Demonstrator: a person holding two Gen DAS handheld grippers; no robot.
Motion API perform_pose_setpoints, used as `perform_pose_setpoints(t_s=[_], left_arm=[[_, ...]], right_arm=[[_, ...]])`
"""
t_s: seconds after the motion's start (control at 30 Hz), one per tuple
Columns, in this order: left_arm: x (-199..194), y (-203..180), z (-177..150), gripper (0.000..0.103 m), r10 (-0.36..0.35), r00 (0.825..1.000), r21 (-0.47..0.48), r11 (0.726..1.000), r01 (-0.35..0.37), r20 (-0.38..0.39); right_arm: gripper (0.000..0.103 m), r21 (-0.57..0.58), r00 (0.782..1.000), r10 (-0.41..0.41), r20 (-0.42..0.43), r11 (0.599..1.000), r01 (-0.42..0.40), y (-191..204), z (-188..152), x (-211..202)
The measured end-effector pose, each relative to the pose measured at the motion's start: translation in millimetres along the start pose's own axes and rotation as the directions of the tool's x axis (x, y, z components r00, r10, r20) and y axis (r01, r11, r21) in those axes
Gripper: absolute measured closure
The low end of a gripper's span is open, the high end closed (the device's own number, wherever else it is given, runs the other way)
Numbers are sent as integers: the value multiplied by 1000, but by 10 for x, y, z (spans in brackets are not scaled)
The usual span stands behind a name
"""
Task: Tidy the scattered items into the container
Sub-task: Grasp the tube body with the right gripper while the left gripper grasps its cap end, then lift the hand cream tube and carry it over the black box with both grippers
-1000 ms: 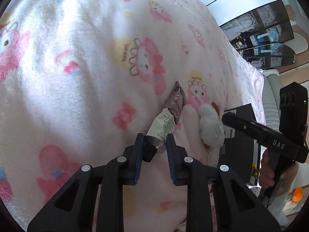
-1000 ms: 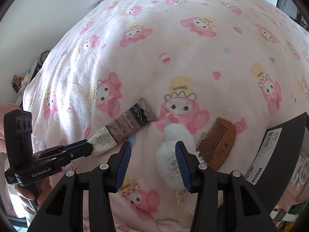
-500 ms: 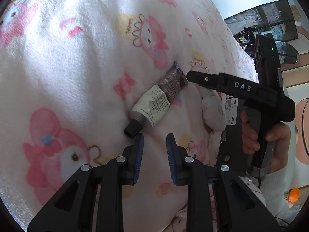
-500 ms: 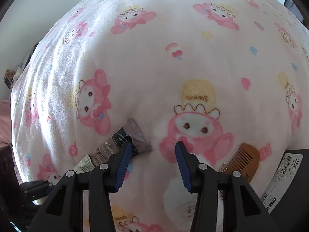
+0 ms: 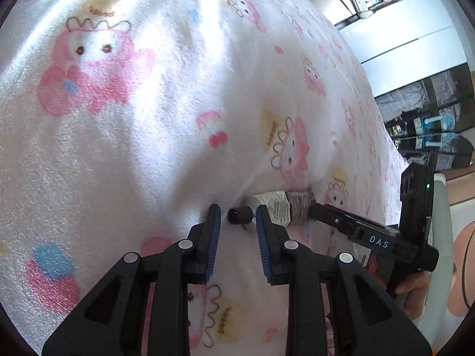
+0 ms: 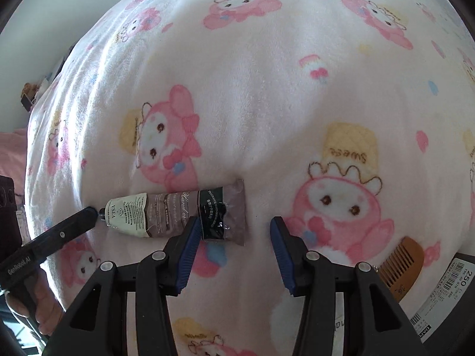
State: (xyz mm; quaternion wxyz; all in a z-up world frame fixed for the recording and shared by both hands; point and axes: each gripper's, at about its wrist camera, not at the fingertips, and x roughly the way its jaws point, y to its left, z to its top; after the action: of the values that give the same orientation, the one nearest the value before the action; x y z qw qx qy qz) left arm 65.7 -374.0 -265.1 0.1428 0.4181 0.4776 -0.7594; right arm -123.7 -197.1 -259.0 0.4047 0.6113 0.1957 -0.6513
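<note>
The hand cream tube [image 6: 178,212] lies flat on the pink cartoon blanket [image 6: 267,89], its black cap [image 5: 240,215] just ahead of and between the tips of the left gripper [image 5: 237,218], whose jaws are opening and do not press on it. The tube's crimped end sits just ahead of the left finger of the right gripper [image 6: 233,228], whose 2 jaws stand apart with nothing between them. A wooden comb [image 6: 400,262] lies to the right of those jaws, next to the black container [image 6: 457,311].
</note>
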Motion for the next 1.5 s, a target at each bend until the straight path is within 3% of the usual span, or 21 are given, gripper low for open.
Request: perform_pose_setpoints(t_s=[0.1, 0.23, 0.33, 0.43, 0.5, 0.63, 0.67, 0.77, 0.9, 1.0, 1.03, 1.27, 1.33, 1.5], left_arm=[[62, 54, 15, 67, -18, 1000, -20, 1000, 18, -22], [305, -147, 27, 54, -16, 999, 9, 1000, 17, -38], [467, -153, 94, 53, -21, 998, -24, 1000, 19, -53], [523, -177, 109, 54, -17, 998, -27, 1000, 15, -55], [528, -188, 98, 55, -7, 999, -16, 1000, 6, -50], [542, -190, 85, 55, -2, 999, 0, 1000, 2, -49], [546, -197, 84, 55, 0, 999, 7, 1000, 1, -49], [551, -211, 87, 54, 1, 999, 13, 1000, 0, -54], [598, -197, 103, 56, -16, 998, 10, 1000, 17, -66], [596, -262, 80, 60, 0, 998, 52, 999, 4, -63], [572, -296, 65, 60, 3, 998, 66, 998, 1, -64], [230, -600, -32, 61, -69, 996, 113, 991, 74, -51], [77, -817, -121, 61, -94, 995, 166, 981, 99, -37], [-235, -1353, -399, 61, -143, 989, 287, 946, 149, -40]], right_arm=[[56, 63, 998, -49, 47, 997, 46, -100, 30, 13], [49, 97, 1000, -18, 25, 995, 15, -167, 96, 70], [42, 32, 999, -37, 1, 999, 37, -100, 130, 67], [42, 76, 999, -35, 7, 997, 34, -167, 164, 24], [42, 107, 996, -84, 24, 991, 81, -200, 167, -1], [41, 77, 994, -104, 20, 992, 102, -137, 120, 48], [41, 82, 997, -78, 17, 994, 76, -139, 111, 30], [41, 94, 994, 102, -39, 991, -98, -114, 58, 10], [41, 18, 993, 105, -46, 994, -105, 18, 33, 39], [43, 64, 983, 178, -38, 982, -176, -53, 53, 96], [49, 59, 983, 182, -26, 982, -180, -46, 38, 56], [50, 71, 981, 186, 62, 979, -190, -35, -239, -525], [50, 89, 978, 177, 114, 978, -188, -172, -231, -781], [50, 128, 961, 121, 249, 979, -156, -241, -664, -1390]])
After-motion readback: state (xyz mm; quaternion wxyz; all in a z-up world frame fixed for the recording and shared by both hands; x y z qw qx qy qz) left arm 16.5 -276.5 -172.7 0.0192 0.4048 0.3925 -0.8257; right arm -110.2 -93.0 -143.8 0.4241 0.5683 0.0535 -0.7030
